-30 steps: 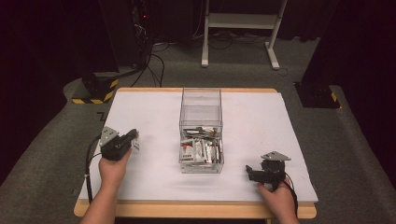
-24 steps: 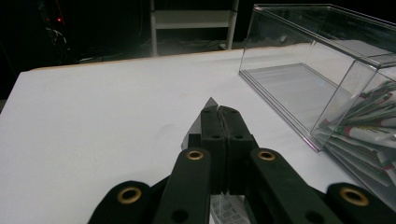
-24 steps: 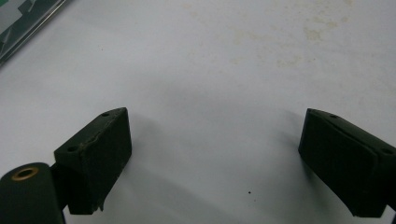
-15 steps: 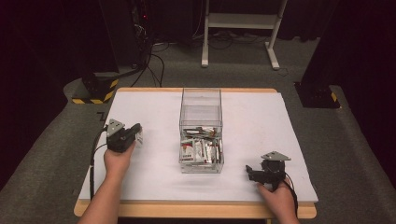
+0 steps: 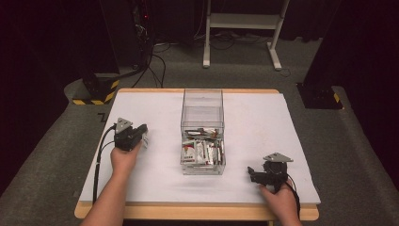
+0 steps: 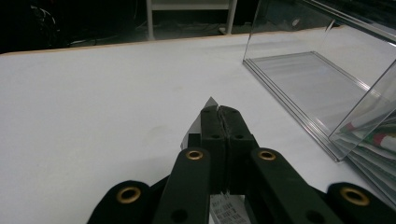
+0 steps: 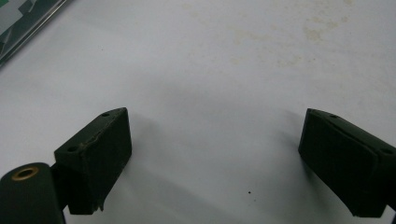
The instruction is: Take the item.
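A: Where's our left gripper (image 5: 141,134)?

B: Over the sheet (image 5: 160,174), left of the box (image 5: 202,101), well apart from it. In the left gripper view our jaws are pressed together on a thin packet (image 6: 205,106); a pale corner pokes out past the tips and a barcode bit shows below.

A: What kind of packet?

B: Can't say for sure, it's too small in the high view. Prob. one like the packets (image 5: 202,153) piled in the near end of the box; the far end is bare.

A: Right gripper (image 5: 251,174)?

B: Near the front edge of the table (image 5: 197,213), right of the box, jaws pointing left. In its own view our jaws stand wide apart w/ nothing between, just white sheet.
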